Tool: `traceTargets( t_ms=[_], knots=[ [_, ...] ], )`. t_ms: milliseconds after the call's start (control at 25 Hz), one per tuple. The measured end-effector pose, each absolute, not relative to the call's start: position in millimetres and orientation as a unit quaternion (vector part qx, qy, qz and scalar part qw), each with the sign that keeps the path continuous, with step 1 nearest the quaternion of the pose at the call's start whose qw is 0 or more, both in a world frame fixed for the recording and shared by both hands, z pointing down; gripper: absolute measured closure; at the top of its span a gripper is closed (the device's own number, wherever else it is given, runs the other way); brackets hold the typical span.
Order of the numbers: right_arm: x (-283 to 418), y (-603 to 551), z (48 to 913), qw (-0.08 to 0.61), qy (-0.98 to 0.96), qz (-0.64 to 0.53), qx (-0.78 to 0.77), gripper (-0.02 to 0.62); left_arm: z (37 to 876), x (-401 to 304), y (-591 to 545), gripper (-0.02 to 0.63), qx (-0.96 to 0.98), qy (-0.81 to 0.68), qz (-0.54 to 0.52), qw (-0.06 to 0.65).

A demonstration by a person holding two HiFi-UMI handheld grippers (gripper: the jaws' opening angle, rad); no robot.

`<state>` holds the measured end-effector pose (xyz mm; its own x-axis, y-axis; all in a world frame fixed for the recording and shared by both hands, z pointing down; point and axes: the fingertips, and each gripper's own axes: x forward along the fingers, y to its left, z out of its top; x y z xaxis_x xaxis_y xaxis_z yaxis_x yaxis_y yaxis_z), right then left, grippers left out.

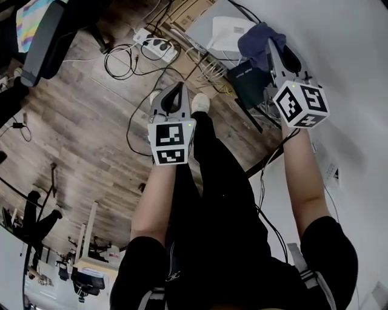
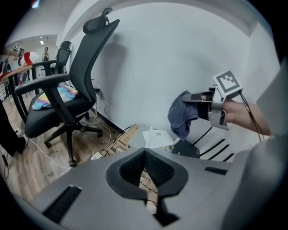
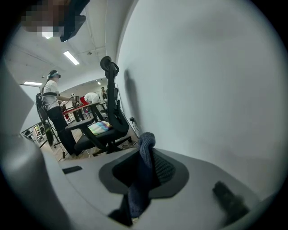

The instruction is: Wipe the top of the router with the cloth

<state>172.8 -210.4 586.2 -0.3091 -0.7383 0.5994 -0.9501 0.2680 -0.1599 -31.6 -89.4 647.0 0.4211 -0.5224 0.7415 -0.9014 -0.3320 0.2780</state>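
Note:
The white router (image 1: 229, 30) lies flat low down by the wall, also in the left gripper view (image 2: 157, 137). My right gripper (image 1: 276, 49) hangs above and just right of it, shut on a dark blue cloth (image 1: 257, 39) that droops from the jaws (image 3: 143, 177). From the left gripper view the cloth (image 2: 182, 117) hangs clear above the router, held by the right gripper (image 2: 198, 99). My left gripper (image 1: 177, 92) is over the wooden floor, left of the router, jaws together with nothing in them (image 2: 146, 155).
A black box (image 1: 248, 82) sits beside the router. A power strip (image 1: 159, 47), tangled cables (image 1: 130, 66) and cardboard (image 1: 194, 12) lie on the floor. A black office chair (image 2: 67, 99) stands to the left. People (image 3: 51, 105) stand far back.

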Motion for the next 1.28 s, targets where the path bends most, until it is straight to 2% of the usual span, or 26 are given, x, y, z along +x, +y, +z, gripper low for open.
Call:
traceTargets(
  t_ms=[280, 520, 760, 1080, 1280],
  knots=[
    [177, -244, 621, 0.161, -0.748, 0.320, 0.558, 0.526, 659, -28, -85, 0.603, 0.769, -0.451, 0.283, 0.353],
    [162, -262, 659, 0.209, -0.759, 0.297, 0.540, 0.526, 668, -49, -93, 0.603, 0.750, -0.471, 0.287, 0.365],
    [154, -274, 706, 0.212, -0.752, 0.332, 0.528, 0.526, 668, -68, -98, 0.603, 0.741, -0.480, 0.300, 0.361],
    [123, -282, 749, 0.269, -0.781, 0.305, 0.474, 0.526, 673, -83, -99, 0.603, 0.718, -0.505, 0.292, 0.379],
    [110, -275, 785, 0.350, -0.784, 0.281, 0.428, 0.526, 676, -80, -101, 0.603, 0.720, -0.501, 0.298, 0.378]
  ],
)
